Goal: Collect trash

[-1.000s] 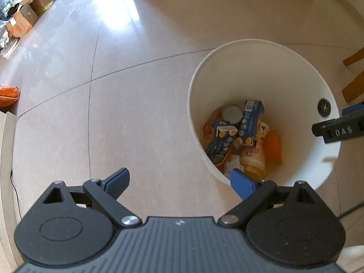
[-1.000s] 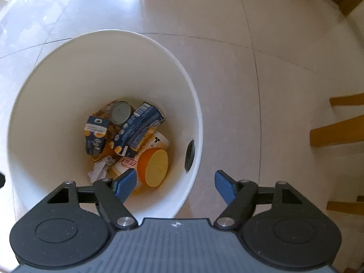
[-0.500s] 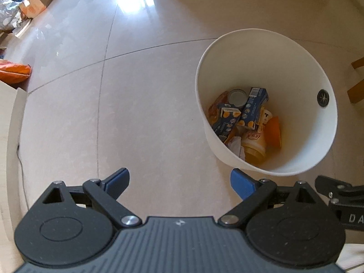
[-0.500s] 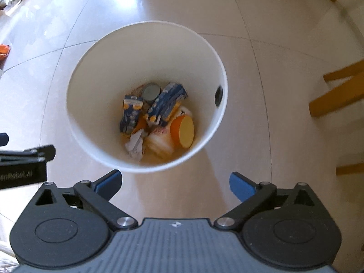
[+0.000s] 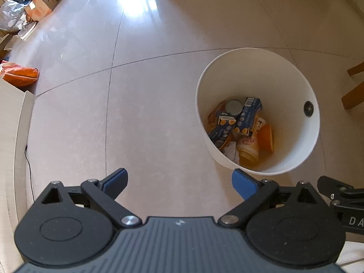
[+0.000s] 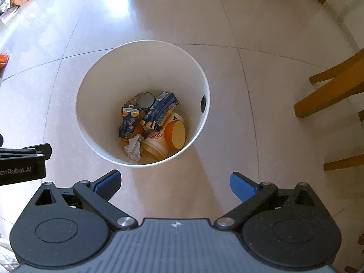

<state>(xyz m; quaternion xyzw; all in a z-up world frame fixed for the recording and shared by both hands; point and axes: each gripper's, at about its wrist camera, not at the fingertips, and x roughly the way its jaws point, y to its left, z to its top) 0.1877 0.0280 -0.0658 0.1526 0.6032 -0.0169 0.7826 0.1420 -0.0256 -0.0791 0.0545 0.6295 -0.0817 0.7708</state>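
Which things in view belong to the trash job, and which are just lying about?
Job:
white bin
blue cartons, can, cup noodle tub, crumpled paper inside it
left gripper and right gripper, both open and empty

Lying about:
wooden chair legs
cardboard boxes
orange bag

We see both views bright with daylight. A white glare patch burns out the glossy beige tiled floor (image 5: 136, 2) at the top of each view, so light enters from that far side. The round white plastic bin (image 6: 91, 118) casts a soft shadow toward us. Fisheye distortion bends the grout lines and darkens the corners. The centres are sharp; the edges smear slightly.
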